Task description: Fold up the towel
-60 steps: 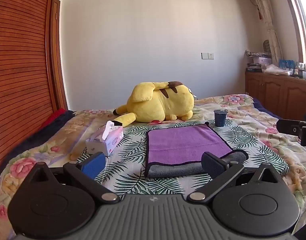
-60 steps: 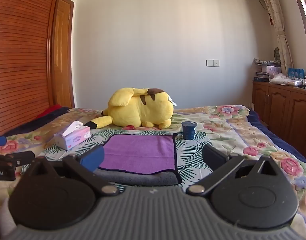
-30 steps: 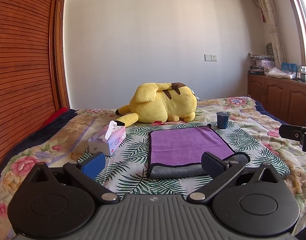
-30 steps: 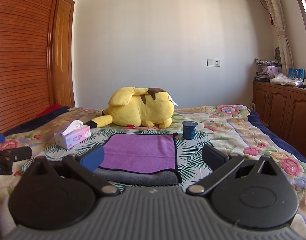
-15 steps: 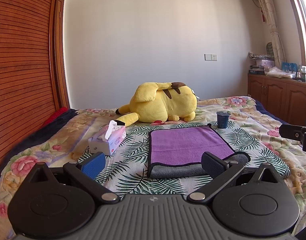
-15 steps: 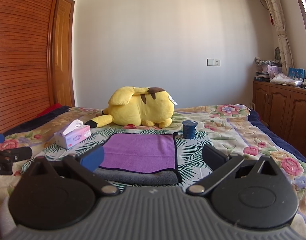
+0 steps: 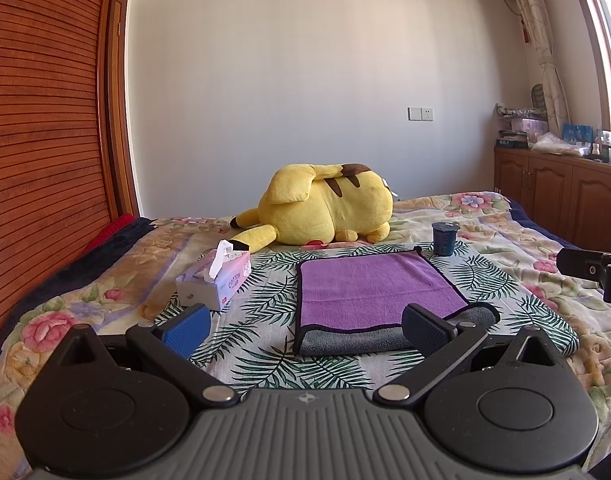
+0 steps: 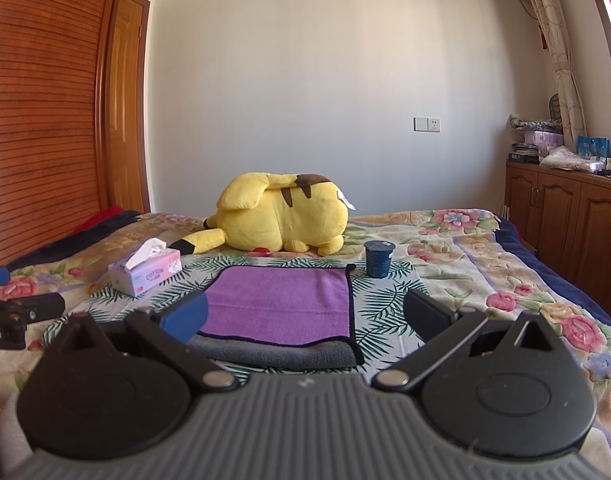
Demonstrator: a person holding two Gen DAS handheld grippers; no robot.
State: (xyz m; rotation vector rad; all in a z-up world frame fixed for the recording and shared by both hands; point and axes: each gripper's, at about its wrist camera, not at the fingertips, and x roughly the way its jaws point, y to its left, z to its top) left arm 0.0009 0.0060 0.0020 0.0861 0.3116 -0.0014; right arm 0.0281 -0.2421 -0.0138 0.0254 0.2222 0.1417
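- Lying flat on the bed [image 7: 117, 280], the towel [image 7: 369, 284] is folded over, purple face up with a grey layer showing along its near edge.
- The left gripper [image 7: 305, 326] hovers just short of that near edge, fingers [image 7: 187, 328] spread wide and holding nothing.
- The right gripper [image 8: 305, 316] sits likewise, fingers [image 8: 427, 314] apart and empty.
- A yellow plush toy [image 8: 281, 218] lies beyond the towel, a tissue box [image 8: 147, 274] to its left and a dark cup [image 8: 379, 258] by its far right corner.
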